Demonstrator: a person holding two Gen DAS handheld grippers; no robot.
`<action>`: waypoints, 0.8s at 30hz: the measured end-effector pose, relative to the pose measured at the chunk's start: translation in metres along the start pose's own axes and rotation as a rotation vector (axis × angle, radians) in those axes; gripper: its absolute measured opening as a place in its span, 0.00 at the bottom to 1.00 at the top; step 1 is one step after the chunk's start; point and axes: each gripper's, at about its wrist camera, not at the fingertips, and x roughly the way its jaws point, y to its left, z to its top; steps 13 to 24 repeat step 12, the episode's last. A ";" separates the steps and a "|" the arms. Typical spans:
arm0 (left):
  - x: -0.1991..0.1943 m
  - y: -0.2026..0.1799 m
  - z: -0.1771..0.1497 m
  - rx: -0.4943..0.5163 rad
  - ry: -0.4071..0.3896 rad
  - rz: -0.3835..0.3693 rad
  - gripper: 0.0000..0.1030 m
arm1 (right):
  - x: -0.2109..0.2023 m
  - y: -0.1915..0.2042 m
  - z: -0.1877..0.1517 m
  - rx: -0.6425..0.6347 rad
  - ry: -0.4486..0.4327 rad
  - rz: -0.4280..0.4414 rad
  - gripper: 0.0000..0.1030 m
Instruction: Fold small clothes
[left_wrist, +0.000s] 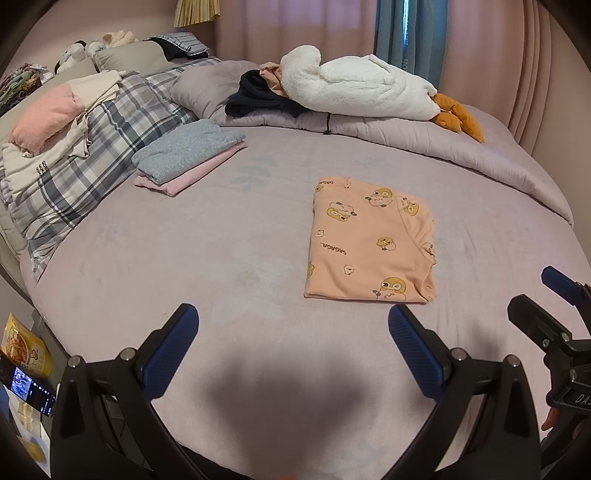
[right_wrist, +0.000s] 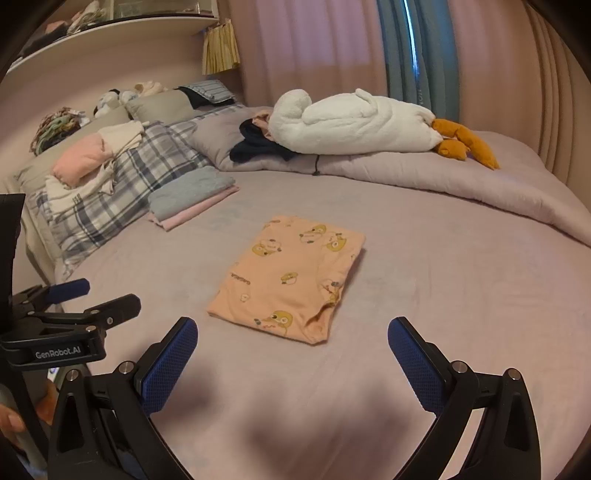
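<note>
Both claws, left claw (left_wrist: 293, 330) and right claw (right_wrist: 291, 341), hang wide and empty near the folded shirt (left_wrist: 371, 240), so grabbing only its top layer could undo the fold.

The snack packet (left_wrist: 26, 345) and lit screen (left_wrist: 31, 391) are cut by the left edge, their print unreadable.

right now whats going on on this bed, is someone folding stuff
A person holds a two-finger gripper in each hand over a bed. Both the left gripper and the right gripper are open and hold nothing. A peach garment with duck prints lies folded into a rectangle on the sheet just ahead of them, untouched at this moment. A folded grey and pink stack sits further back by the plaid pillow, with a white plush goose on the bunched duvet.
</note>
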 end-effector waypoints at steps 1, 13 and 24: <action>0.000 0.000 0.000 0.001 -0.001 0.000 1.00 | 0.000 0.000 0.000 0.000 0.000 0.000 0.99; -0.004 -0.001 0.000 0.008 -0.017 0.016 1.00 | 0.000 0.000 0.000 0.000 -0.001 0.002 0.99; -0.004 -0.001 0.000 0.008 -0.017 0.016 1.00 | 0.000 0.000 0.000 0.000 -0.001 0.002 0.99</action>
